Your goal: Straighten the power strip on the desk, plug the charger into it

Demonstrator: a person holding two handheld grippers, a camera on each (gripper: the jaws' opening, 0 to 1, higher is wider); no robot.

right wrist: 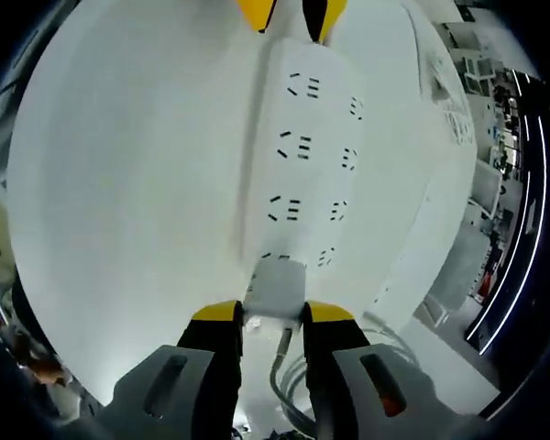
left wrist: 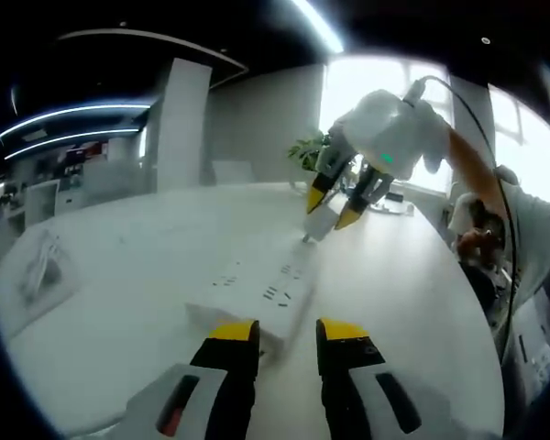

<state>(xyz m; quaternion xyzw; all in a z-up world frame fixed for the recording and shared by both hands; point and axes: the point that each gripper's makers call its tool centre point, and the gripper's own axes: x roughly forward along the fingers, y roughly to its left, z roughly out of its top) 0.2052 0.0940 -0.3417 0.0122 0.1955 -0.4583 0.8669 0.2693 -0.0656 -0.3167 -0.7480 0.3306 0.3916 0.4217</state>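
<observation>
Both claws are on the power strip (right wrist: 298, 156). Left gripper (left wrist: 286, 335) has its jaws set around the near end of the strip, barely apart from it; I can't tell if they bite yet. Right gripper (right wrist: 272, 316) is clamped on the charger (right wrist: 277, 286), holding it over the last socket row at the strip's far end; in the left gripper view the same claw comes down from above with the white block between its yellow tips.

Desk (left wrist: 119, 302) is biggest: white, wide, matte, mostly bare around the strip. Strip lies out on the open surface, well in from every edge, long axis running from one claw to the other.

Strip is a long white plastic bar, stiff, light, likely to slide on this smooth top, so I'd pin it by the end walls as the left claw does, not the top face. Four rows of dark slots along it.

Charger is a small white cube, hard, slick; grip on flat sides looks right. Cable (right wrist: 289, 385) trails behind it, grey, limp, looped off the desk edge.
</observation>
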